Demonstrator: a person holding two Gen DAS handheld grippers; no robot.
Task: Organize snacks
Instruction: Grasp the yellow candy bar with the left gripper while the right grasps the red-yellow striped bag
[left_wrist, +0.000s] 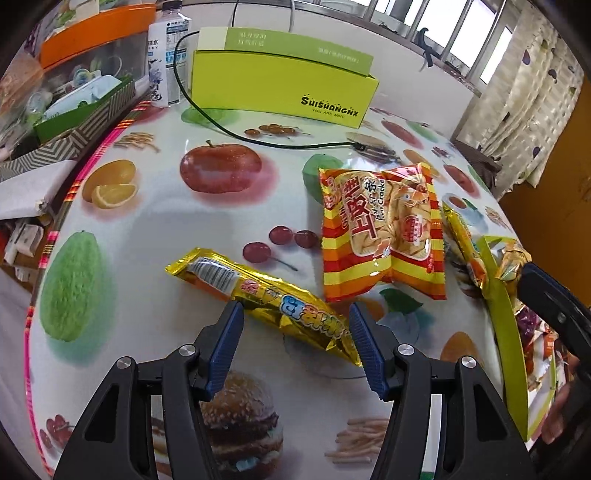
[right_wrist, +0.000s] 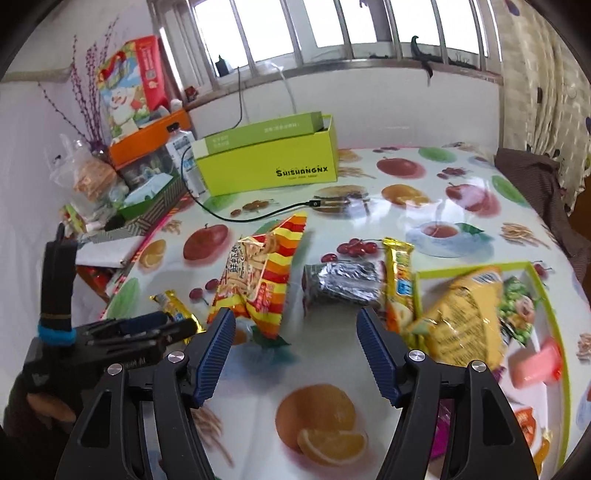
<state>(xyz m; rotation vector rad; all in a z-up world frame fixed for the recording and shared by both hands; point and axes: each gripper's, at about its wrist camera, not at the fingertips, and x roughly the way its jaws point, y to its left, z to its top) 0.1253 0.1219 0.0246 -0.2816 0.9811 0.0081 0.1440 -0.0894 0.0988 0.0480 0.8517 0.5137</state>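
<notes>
A long gold snack packet (left_wrist: 266, 295) lies flat on the fruit-print tablecloth (left_wrist: 147, 229), between the fingers of my left gripper (left_wrist: 295, 321). That gripper is open and its pads do not press the packet. Just beyond lies a red-and-yellow striped cracker bag (left_wrist: 380, 229). My right gripper (right_wrist: 295, 321) is open and empty, low over the cloth. A dark silver-foil packet (right_wrist: 340, 284) sits just past its fingertips, with a second gold packet (right_wrist: 399, 273) beside it. The green-rimmed tray (right_wrist: 554, 306) on the right holds a yellow bag (right_wrist: 461, 317), a green pea bag (right_wrist: 517, 306) and a pink packet (right_wrist: 539, 365).
A lime-green box (left_wrist: 284, 85) stands at the back, and a black cable (left_wrist: 258, 140) runs across the cloth in front of it. A water bottle (left_wrist: 170, 55) and cluttered boxes (left_wrist: 81, 92) crowd the left side past the table's edge. A curtain (right_wrist: 546, 92) hangs at the right.
</notes>
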